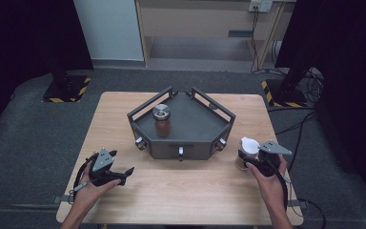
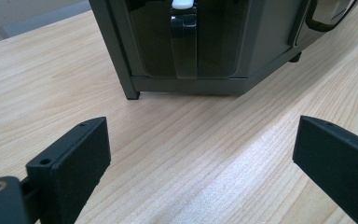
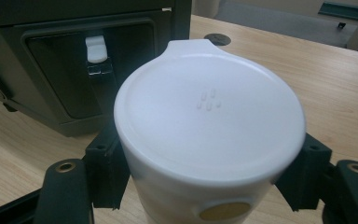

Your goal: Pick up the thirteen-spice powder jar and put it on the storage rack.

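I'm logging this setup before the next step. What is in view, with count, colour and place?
Table: one, light wood, centre.
Tray rack: one, dark grey, on table's far half.
Jar: one, brown with silver lid, in the rack, left.
Cup: one, white-lidded, right of rack, between the right gripper's jaws.
Stand bases: two, black with yellow stripes, on the floor beyond the table.
Left gripper: black, open, near left edge.
Right gripper: black, shut on cup.
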`<state>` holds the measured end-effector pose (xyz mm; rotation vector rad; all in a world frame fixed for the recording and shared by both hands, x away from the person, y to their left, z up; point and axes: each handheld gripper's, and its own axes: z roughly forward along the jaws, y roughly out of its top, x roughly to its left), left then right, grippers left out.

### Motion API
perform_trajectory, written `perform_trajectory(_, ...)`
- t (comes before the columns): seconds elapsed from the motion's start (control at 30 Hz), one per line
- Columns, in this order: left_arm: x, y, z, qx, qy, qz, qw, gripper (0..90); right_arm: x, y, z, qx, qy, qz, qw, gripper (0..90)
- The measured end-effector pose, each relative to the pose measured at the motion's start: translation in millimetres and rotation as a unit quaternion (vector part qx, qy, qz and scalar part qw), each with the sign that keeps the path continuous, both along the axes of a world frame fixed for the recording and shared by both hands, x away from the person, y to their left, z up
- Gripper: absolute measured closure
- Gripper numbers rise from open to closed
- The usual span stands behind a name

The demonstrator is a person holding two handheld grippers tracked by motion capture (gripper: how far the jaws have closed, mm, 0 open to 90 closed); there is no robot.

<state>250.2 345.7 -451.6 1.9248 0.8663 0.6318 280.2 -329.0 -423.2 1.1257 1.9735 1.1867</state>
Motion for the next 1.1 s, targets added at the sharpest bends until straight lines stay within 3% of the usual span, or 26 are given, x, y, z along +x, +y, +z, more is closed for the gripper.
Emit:
perform_trajectory(0.23, 0.1, 0.9, -0.2, -0.003, 0.0, 0.001, 1.0, 3.1, -3.3, -2.8, 0.4, 0.007, -0.002, 0.005, 1.0, 31.2)
perform_trajectory(0.37, 0.4, 0.6, -0.4, -0.003, 0.0, -0.001, 1.0, 3.1, -7.6, -5.9, 8.8, 0.011, -0.008, 0.019, 0.9997, 31.2)
perform_trajectory(0.6, 0.2, 0.9, -0.2, -0.002, 0.001, 0.0, 1.0, 3.1, -13.6, -8.6, 39.8, -0.002, -0.009, 0.055, 0.9985, 31.2)
perform_trajectory(0.9, 0.5, 0.2, -0.4, -0.002, 0.002, -0.001, 1.0, 2.9, -15.2, -15.2, 66.6, 0.02, -0.002, 0.089, 0.9959, 31.3)
perform_trajectory(1.1, 0.3, 0.7, -1.1, -0.003, 0.003, 0.0, 1.0, 2.8, -13.8, -15.4, 81.6, 0.02, 0.0, 0.105, 0.9943, 31.3)
